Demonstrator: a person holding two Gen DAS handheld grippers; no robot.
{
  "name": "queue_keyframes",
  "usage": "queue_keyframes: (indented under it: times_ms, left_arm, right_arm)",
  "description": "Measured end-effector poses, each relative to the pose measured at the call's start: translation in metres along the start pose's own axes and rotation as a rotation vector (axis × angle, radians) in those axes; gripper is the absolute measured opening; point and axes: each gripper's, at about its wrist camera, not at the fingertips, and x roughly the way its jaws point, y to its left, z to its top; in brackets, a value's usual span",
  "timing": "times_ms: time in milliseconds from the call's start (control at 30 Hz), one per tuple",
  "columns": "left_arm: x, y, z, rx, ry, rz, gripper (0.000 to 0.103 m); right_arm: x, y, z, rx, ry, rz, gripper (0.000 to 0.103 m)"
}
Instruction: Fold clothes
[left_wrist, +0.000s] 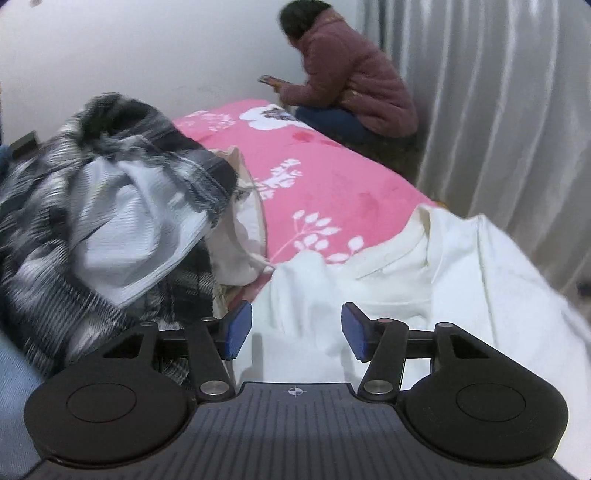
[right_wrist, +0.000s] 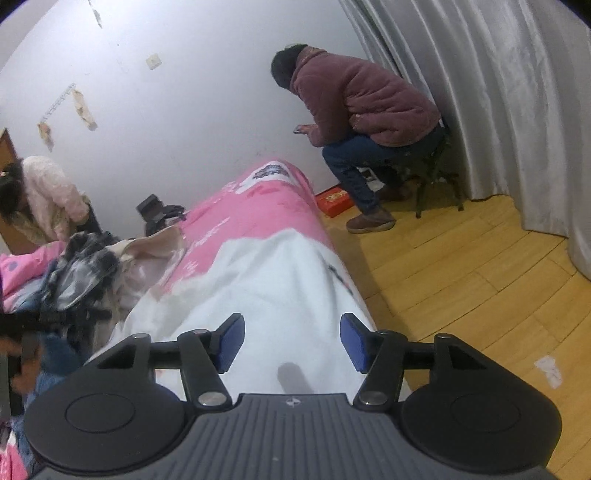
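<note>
The left claw hangs over a white garment with its blue pads parted to a middling gap and nothing between them; the cloth lies below the pads, not pinched. The right claw stands much the same, jaws apart and empty, above the same white garment, whose flat stretch runs along the near edge of the bed. A small grey shadow falls on the cloth just below this claw.

In the left wrist view the white garment shows a folded seam and rumpled ridges, and it spreads from the claw toward the right edge of the bed. Just to its left sits a heap of clothes: a black-and-white plaid piece wrapped over a pale grey one, blurred, with a cream piece tucked against it. From the right wrist view the same heap lies left of the white garment, near a blurred hand at the picture's left edge.

Beyond the clothes the pink bedspread with white leaf and flower prints covers the rest of the bed. To the right of the bed is a wooden floor, with a red box lying on it by the bed's far corner. Past that a person in a maroon padded jacket sits hunched on a stool, holding a phone, beside a grey curtain. At the far left another person in a pale fluffy top bends over the bed.
</note>
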Motion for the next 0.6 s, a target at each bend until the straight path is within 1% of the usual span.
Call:
queue_keyframes:
  times_ms: [67,133,167,200,267,300,333,367,400,433,467,500,533,567,600]
  left_arm:
    - [0.012,0.006,0.003,-0.023,0.013,-0.015,0.059]
    - [0.025,0.013,0.008,-0.085,0.025,-0.047,0.059]
    - [0.030,0.015,0.010,-0.109,0.037,-0.052,0.059]
    - [0.035,0.015,0.011,-0.130,0.049,-0.052,0.059]
    - [0.044,0.018,0.014,-0.180,0.049,-0.088,0.058]
    - [0.049,0.019,0.015,-0.212,0.061,-0.107,0.057]
    - [0.057,0.020,0.017,-0.249,0.093,-0.124,0.056]
    - [0.065,0.020,0.017,-0.278,0.133,-0.127,0.054]
    - [0.069,0.023,0.018,-0.316,0.144,-0.119,0.047]
    - [0.072,0.025,0.017,-0.357,0.145,-0.108,0.044]
    - [0.075,0.028,0.017,-0.398,0.146,-0.097,0.039]
    - [0.075,0.031,0.017,-0.433,0.145,-0.090,0.026]
    - [0.075,0.035,0.016,-0.466,0.142,-0.085,0.016]
    - [0.075,0.038,0.014,-0.499,0.140,-0.079,0.004]
    - [0.075,0.042,0.013,-0.532,0.137,-0.074,0.003]
  right_arm:
    - [0.023,0.015,0.022,-0.061,0.025,-0.016,0.060]
    - [0.049,0.031,0.043,-0.137,0.059,-0.008,0.062]
    - [0.064,0.038,0.053,-0.157,0.088,0.001,0.064]
    - [0.079,0.043,0.062,-0.166,0.115,0.009,0.064]
    - [0.108,0.053,0.077,-0.171,0.164,0.032,0.065]
    - [0.123,0.057,0.084,-0.167,0.184,0.047,0.065]
    - [0.135,0.061,0.089,-0.157,0.205,0.060,0.065]
    - [0.147,0.064,0.092,-0.145,0.226,0.071,0.068]
    - [0.158,0.067,0.096,-0.134,0.247,0.083,0.070]
    - [0.172,0.070,0.097,-0.131,0.280,0.079,0.070]
    - [0.184,0.073,0.096,-0.133,0.315,0.057,0.070]
    - [0.196,0.075,0.095,-0.135,0.351,0.031,0.069]
    - [0.204,0.078,0.093,-0.141,0.362,0.000,0.068]
    - [0.211,0.081,0.090,-0.148,0.368,-0.032,0.062]
    - [0.213,0.086,0.088,-0.173,0.362,-0.064,0.042]
